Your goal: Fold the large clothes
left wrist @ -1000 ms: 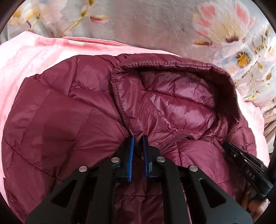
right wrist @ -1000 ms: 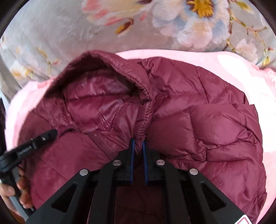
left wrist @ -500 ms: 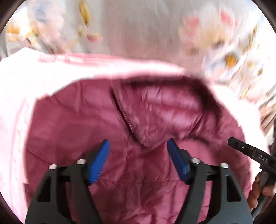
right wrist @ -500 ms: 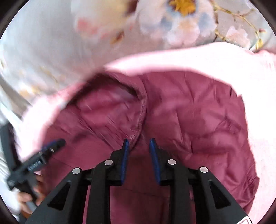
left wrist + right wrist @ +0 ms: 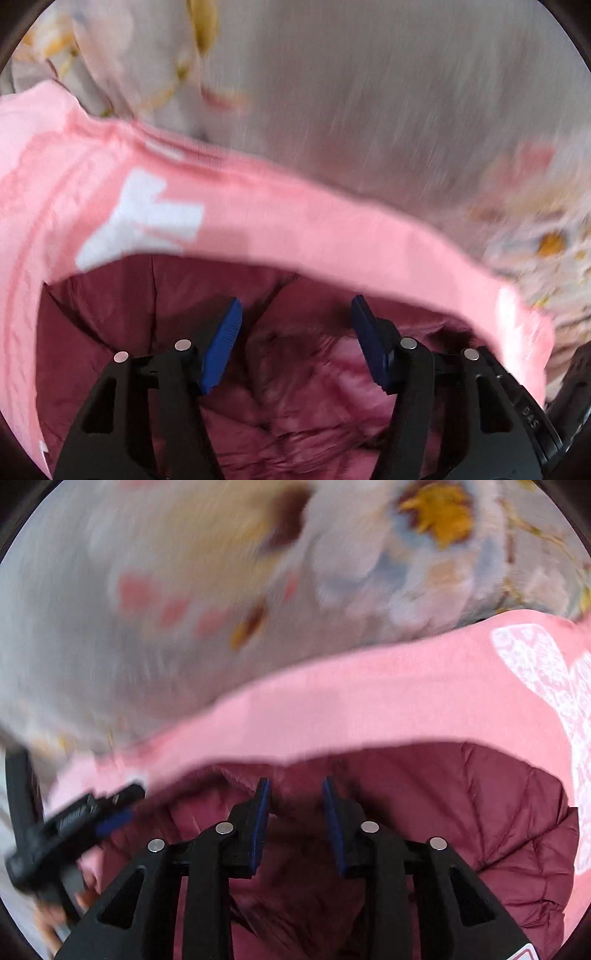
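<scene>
Left wrist view: left claw (image 5: 295, 343) was spread wide, released, above the maroon puffer jacket (image 5: 295, 417).
Right wrist view: right claw (image 5: 295, 812) was partly parted, gripping nothing.
Jacket: lay on a pink garment (image 5: 388, 705) over floral bedding (image 5: 147, 590).
Jacket axis: blurred, unclear.

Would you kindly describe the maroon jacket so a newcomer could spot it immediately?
On the grey floral bedspread lies a pink garment with white print. The maroon jacket rests on top of it: dark, shiny and quilted, unlike the matte pink fabric around it.
</scene>
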Action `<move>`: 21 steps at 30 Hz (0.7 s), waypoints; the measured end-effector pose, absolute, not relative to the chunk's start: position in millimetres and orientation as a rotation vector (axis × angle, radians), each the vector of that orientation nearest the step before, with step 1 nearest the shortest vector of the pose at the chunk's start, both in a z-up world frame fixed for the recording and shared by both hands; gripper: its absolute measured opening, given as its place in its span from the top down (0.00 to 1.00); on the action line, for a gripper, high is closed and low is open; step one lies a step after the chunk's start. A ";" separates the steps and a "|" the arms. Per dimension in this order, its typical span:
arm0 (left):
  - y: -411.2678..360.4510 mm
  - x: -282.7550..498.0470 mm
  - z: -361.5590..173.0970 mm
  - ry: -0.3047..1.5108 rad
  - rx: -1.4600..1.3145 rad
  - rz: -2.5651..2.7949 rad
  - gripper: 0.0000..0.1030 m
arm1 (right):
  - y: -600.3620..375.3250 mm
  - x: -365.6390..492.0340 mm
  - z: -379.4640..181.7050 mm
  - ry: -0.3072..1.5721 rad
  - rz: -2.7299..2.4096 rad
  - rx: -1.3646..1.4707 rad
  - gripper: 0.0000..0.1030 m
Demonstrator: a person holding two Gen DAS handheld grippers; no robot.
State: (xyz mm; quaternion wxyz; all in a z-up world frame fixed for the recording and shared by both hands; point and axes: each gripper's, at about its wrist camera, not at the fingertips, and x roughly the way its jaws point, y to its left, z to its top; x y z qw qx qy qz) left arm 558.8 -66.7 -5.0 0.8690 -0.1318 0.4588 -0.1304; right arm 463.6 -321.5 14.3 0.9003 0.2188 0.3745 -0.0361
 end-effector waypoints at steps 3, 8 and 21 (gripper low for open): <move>-69.7 547.5 -27.0 0.962 -0.157 -0.268 0.43 | -313.6 452.7 0.3 0.804 -0.106 0.316 0.78; -90.2 524.4 -41.0 0.878 0.062 -0.221 0.41 | -310.7 442.4 -14.6 0.806 -0.132 0.211 0.82; -103.6 512.9 -54.6 0.780 0.160 -0.146 0.38 | -288.1 442.3 -31.4 0.748 -0.206 0.033 0.81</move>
